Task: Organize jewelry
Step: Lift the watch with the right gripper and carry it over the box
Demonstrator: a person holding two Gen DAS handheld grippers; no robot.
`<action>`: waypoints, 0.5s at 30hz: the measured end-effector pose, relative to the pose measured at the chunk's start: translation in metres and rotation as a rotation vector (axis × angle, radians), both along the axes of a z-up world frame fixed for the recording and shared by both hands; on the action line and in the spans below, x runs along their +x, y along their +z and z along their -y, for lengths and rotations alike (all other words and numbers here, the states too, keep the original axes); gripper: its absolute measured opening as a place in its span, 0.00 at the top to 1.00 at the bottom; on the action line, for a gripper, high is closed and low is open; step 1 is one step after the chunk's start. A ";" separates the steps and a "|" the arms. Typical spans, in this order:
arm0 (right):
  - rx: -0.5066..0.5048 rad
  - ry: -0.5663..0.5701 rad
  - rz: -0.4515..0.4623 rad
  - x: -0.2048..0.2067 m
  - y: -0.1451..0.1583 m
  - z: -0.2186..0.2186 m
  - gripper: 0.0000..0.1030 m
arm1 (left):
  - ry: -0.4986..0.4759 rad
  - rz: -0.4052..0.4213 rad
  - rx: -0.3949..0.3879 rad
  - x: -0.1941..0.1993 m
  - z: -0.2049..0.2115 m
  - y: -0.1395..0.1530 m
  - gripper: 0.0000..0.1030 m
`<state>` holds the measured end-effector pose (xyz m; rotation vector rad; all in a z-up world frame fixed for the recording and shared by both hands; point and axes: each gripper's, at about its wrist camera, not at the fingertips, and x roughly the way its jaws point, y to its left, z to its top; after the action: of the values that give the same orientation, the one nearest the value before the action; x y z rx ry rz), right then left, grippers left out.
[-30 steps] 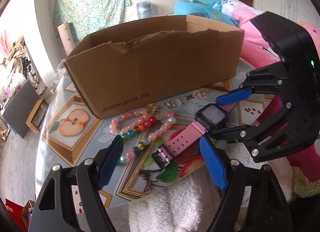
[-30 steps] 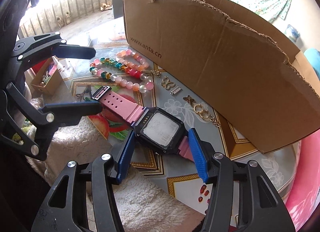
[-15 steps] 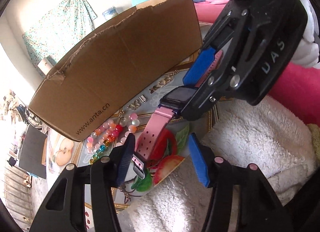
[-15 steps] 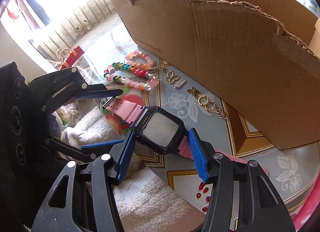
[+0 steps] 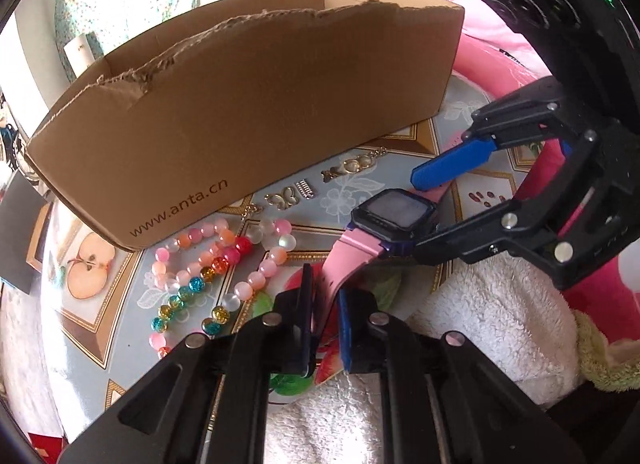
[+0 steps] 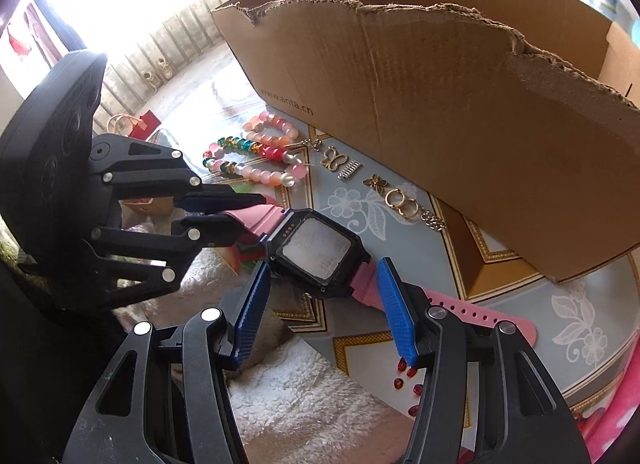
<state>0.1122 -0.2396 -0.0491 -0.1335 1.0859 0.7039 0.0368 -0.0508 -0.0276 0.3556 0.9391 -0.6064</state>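
Note:
A pink watch (image 5: pixel 394 209) with a black square case (image 6: pixel 316 252) hangs just above the table. My right gripper (image 6: pixel 324 266) is shut on its case, one blue pad on each side. Its far strap runs to the left gripper (image 5: pixel 324 284), whose jaws are closing on it, with the pink band pinched between the pads. From the right wrist view the left gripper (image 6: pixel 248 211) reaches in from the left. An open cardboard box (image 5: pixel 248 103) stands behind. Bead bracelets (image 5: pixel 208 264) and gold charms (image 5: pixel 352 165) lie on the table in front of it.
The table (image 6: pixel 580 324) wears a grey cloth printed with fruit. A white fluffy towel (image 5: pixel 480 324) covers its near edge. A gold butterfly piece (image 6: pixel 332 157) and gold rings (image 6: pixel 400 199) lie along the box wall (image 6: pixel 460 103). Pink bedding lies to the right.
The left gripper's jaws went from wide apart to nearly together around the pink strap. The right gripper kept its hold on the watch case and swung a little.

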 end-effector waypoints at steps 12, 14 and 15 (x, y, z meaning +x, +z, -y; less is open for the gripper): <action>-0.263 -0.183 0.249 -0.031 -0.004 0.000 0.79 | 0.032 -0.128 -0.105 0.022 -0.022 0.003 0.91; -0.261 -0.226 0.254 -0.031 -0.003 0.003 0.85 | 0.034 -0.131 -0.115 0.023 -0.030 0.004 0.92; -0.262 -0.245 0.258 -0.032 -0.002 0.004 0.88 | 0.034 -0.130 -0.121 0.019 -0.030 0.003 0.93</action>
<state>0.0801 -0.2432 -0.0512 -0.3021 0.9227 0.3124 0.0563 -0.0209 -0.0243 0.1931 1.0255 -0.6578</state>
